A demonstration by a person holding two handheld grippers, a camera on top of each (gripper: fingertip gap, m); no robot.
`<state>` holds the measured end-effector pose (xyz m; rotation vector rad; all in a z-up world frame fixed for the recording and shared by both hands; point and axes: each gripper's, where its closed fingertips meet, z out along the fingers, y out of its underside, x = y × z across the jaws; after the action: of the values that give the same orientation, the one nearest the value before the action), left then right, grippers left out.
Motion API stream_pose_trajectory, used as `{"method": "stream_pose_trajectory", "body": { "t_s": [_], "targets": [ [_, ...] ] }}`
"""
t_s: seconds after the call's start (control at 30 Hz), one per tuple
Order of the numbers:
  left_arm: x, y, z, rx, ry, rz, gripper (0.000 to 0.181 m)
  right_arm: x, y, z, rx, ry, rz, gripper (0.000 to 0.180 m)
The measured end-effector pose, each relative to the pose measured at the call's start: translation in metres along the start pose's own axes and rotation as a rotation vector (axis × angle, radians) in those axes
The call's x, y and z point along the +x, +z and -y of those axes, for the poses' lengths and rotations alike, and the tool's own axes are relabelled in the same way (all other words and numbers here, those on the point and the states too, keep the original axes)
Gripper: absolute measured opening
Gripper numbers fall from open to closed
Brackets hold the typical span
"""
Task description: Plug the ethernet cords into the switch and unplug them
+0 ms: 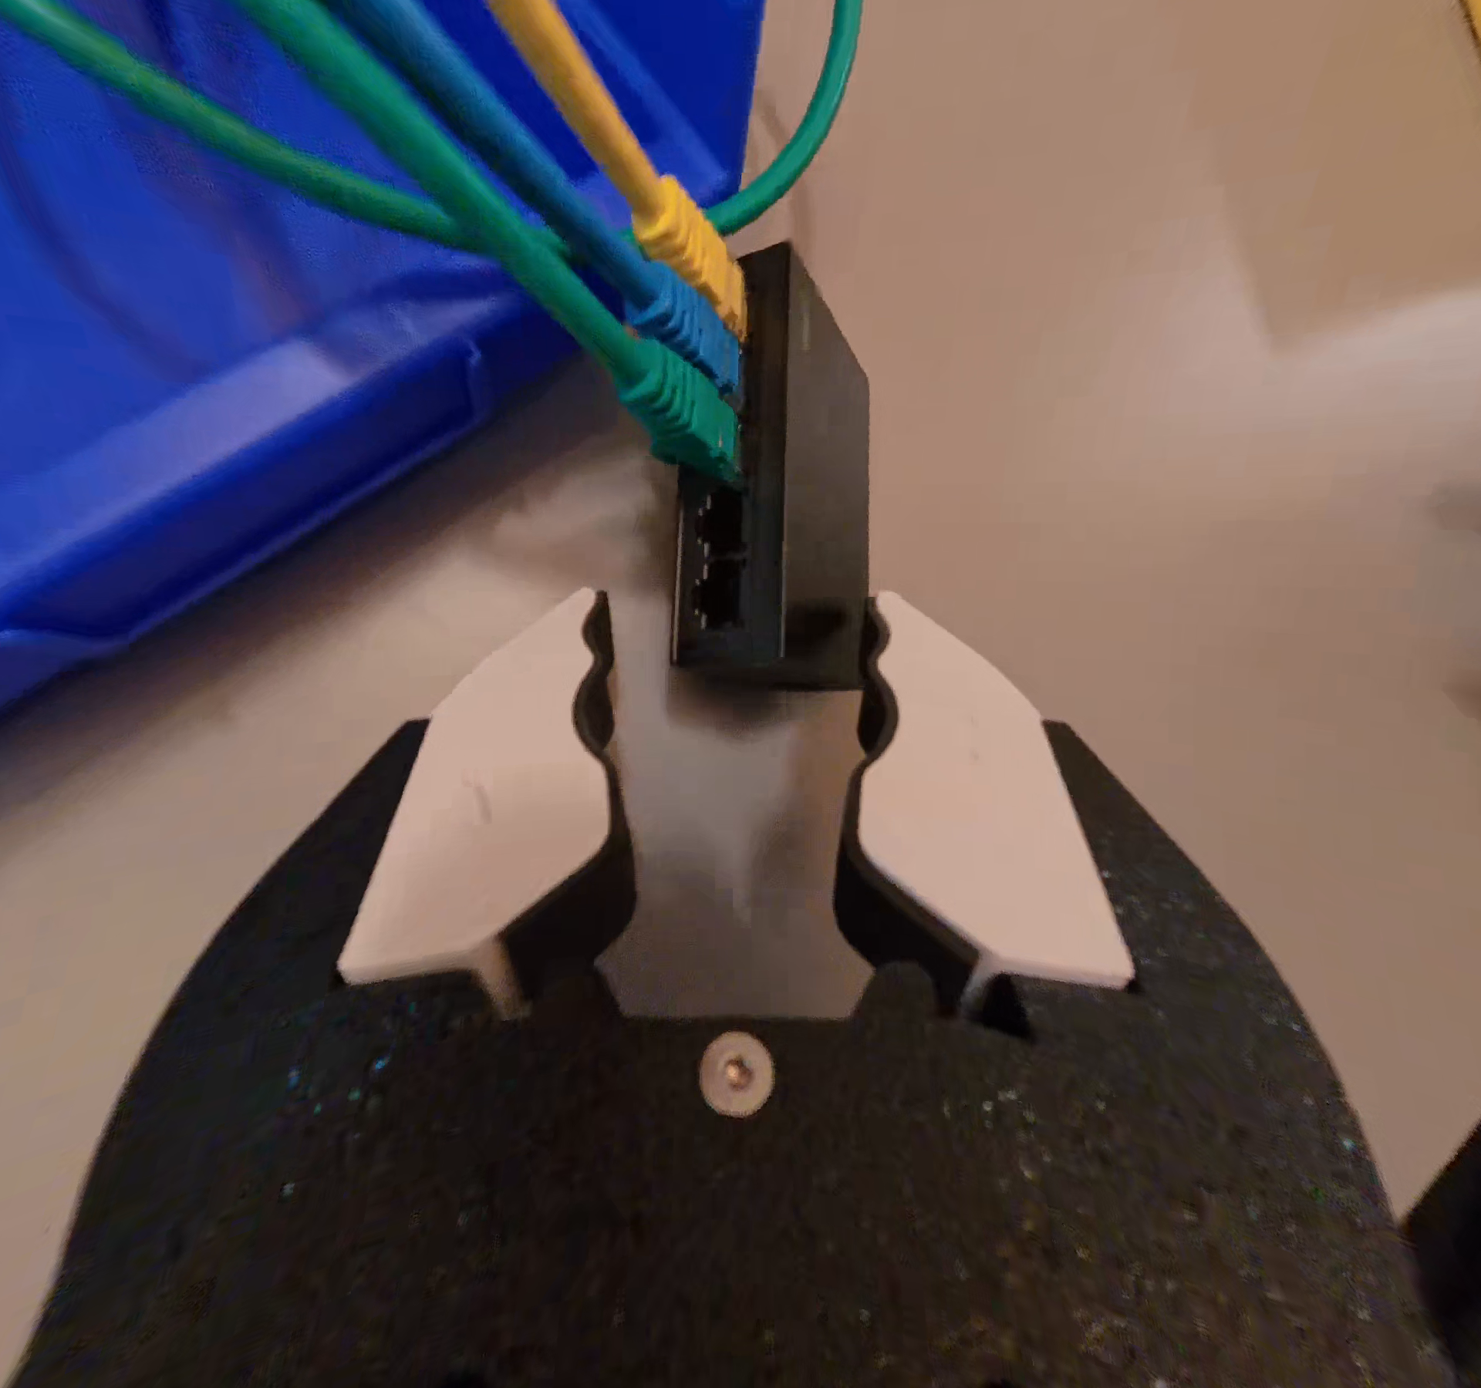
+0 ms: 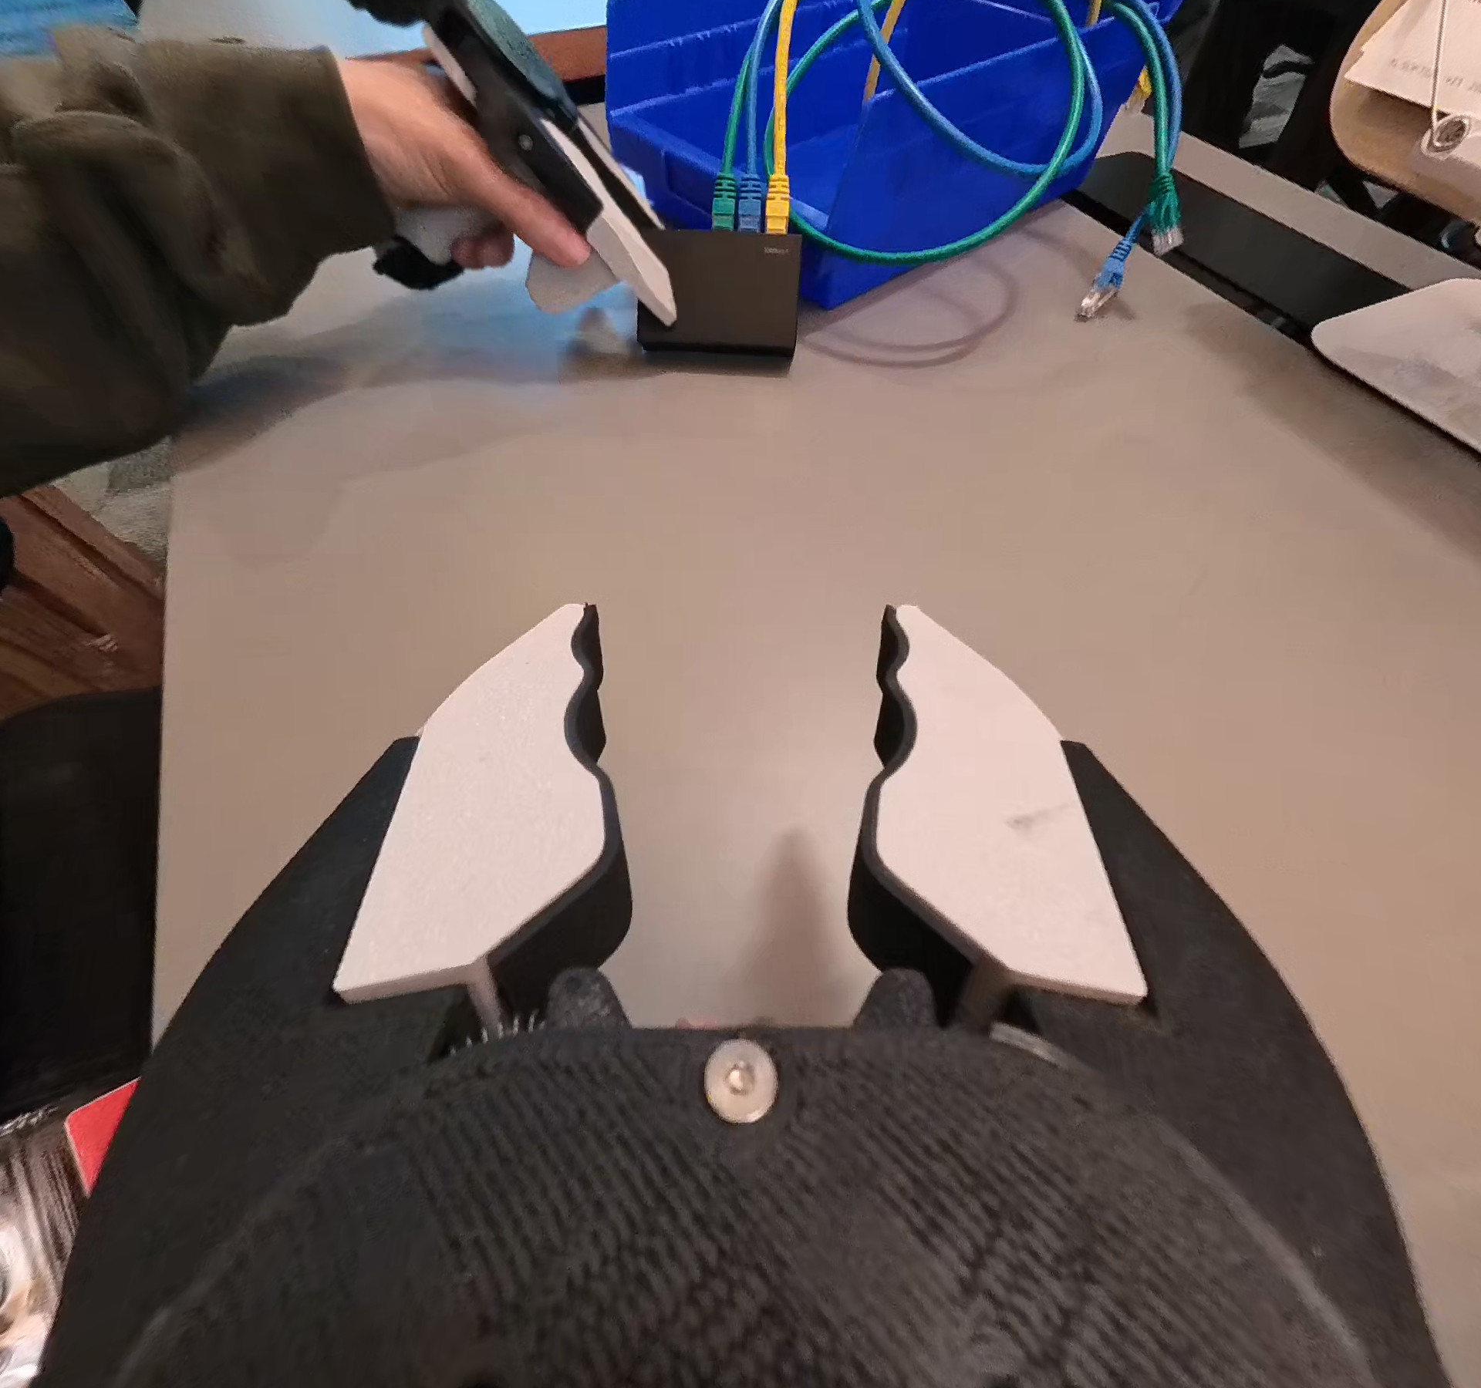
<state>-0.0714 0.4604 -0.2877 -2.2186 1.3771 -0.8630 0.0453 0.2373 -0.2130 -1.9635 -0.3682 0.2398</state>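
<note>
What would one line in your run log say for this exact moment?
left gripper: open, at switch end | right gripper: open, idle over table | green, blue, yellow plugs: in switch | two ports free

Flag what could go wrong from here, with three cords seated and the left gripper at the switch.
1. The left gripper is open around the end of the switch; the small box may slide or tip if it closes off-centre.
2. The green, blue and yellow plugs sit packed together, so pulling one could snag its neighbour.
3. The right gripper is open and far from the switch.
</note>
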Motion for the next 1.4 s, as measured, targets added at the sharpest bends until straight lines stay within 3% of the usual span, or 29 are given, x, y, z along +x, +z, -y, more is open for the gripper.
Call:
{"method": "stream_pose_trajectory", "body": {
  "t_s": [0.03,0.17,0.3,0.47,0.57,0.67,0.87,1.07,1.17,1.27,1.33,1.4],
  "targets": [
    [0.002,0.004,0.001,-0.002,-0.031,-0.027,0.059,0.0,0.002,0.0,0.0,0.005,0.004,0.067],
    [0.025,0.01,0.007,0.003,-0.07,-0.204,0.031,-0.004,0.006,0.001,0.004,0.006,0.018,0.067],
    [0.026,-0.001,0.021,0.044,0.125,-0.072,0.029,0.002,-0.001,0.001,-0.002,-0.011,-0.011,0.066],
    [0.057,-0.056,0.085,0.28,0.246,-0.041,0.029,0.017,-0.019,0.015,0.047,-0.002,-0.068,0.066],
    [0.086,-0.094,0.119,0.374,0.392,-0.006,0.029,0.021,-0.031,0.027,0.084,-0.013,-0.09,0.066],
    [0.131,-0.119,0.135,0.372,0.528,-0.075,0.029,0.021,-0.042,0.042,0.13,-0.05,-0.114,0.066],
    [0.19,-0.112,0.108,0.101,0.683,-0.204,0.029,0.002,-0.062,0.077,0.26,-0.085,-0.079,0.069],
    [0.22,-0.107,0.103,0.097,0.823,-0.207,0.027,-0.007,-0.065,0.082,0.307,-0.101,-0.037,0.07],
    [0.218,-0.089,0.092,0.028,0.786,-0.238,0.027,-0.009,-0.061,0.08,0.331,-0.013,0.013,0.067],
    [0.22,-0.072,0.076,-0.044,0.673,-0.404,0.027,-0.017,-0.051,0.057,0.192,0.019,0.104,0.064],
    [0.215,-0.062,0.066,-0.108,0.581,-0.502,0.027,-0.018,-0.051,0.049,0.153,-0.078,0.091,0.064],
    [0.211,-0.055,0.057,-0.184,0.46,-0.616,0.027,-0.008,-0.056,0.056,0.201,-0.266,-0.049,0.061]
  ]
}}
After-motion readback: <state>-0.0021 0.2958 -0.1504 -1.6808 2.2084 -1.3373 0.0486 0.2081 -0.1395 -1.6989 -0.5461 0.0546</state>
